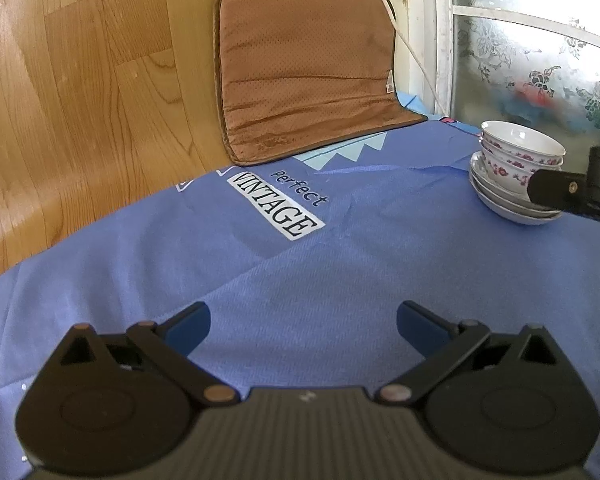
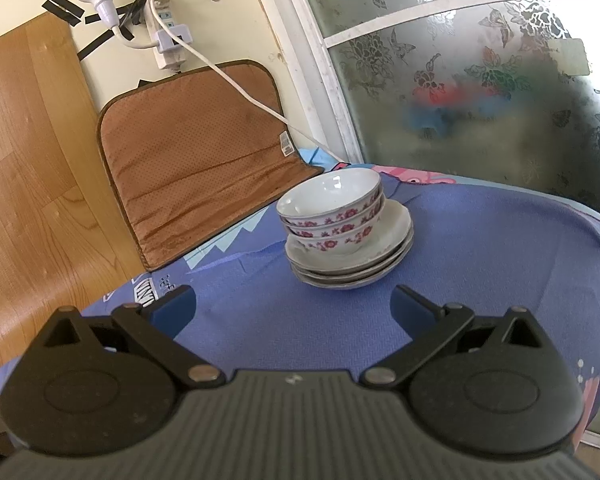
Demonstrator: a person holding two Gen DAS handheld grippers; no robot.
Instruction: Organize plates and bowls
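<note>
Fingers of both grippers, left [image 1: 303, 330] and right [image 2: 293, 312], gape wide, holding nothing. Bowls [image 2: 332, 208] sit nested on stacked plates [image 2: 352, 264] near the table's [image 2: 480, 260] far edge.

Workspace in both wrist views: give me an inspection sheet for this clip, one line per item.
Surface: table under a blue printed cloth, creased, with a "perfect VINTAGE" print on it.
Job's things: three floral bowls nested on a stack of white plates, one pile near the far edge.
Clutter: brown cushion leaning against the wall, its lower edge on the cloth.
Grippers: left gripper open, empty, over bare cloth; right gripper open, empty, facing the pile, not touching it.
Cables: white cord from a taped power strip runs down over the cushion.
Surroundings: wood-look wall panel, frosted floral glass door.
</note>
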